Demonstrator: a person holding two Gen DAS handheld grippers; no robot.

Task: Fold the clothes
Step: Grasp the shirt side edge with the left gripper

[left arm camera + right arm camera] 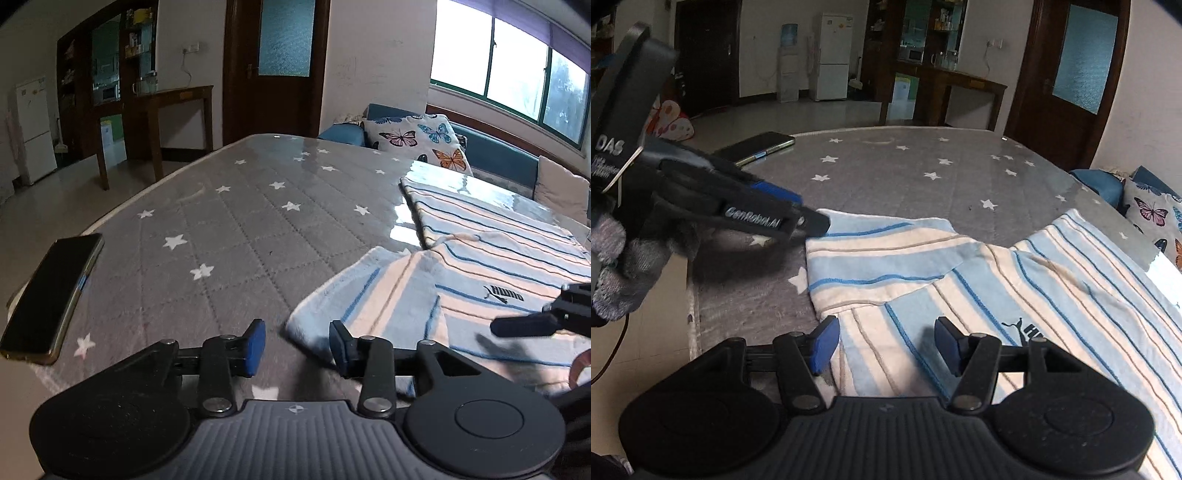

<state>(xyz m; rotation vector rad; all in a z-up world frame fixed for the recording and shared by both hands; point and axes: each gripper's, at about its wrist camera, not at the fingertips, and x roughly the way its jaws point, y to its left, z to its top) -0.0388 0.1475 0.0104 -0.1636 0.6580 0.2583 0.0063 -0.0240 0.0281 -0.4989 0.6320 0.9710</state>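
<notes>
A light blue and cream striped shirt (480,266) with a black logo lies flat on the grey star-patterned table cover (229,229). One sleeve (879,258) is spread out toward the table's edge. My left gripper (297,343) stands open at the sleeve's corner, with no cloth pinched between its blue pads. It also shows from the side in the right wrist view, as the left gripper (801,216) held by a grey-gloved hand (624,266). My right gripper (886,341) hovers open over the shirt (1052,295) near the logo, pads apart and gripping nothing.
A dark phone (51,299) lies near the table's left edge, also seen as the phone (757,149) at the far side. A butterfly-print cushion (417,138) and blue sofa sit beyond the table. The table's near edge (692,295) runs close to the sleeve.
</notes>
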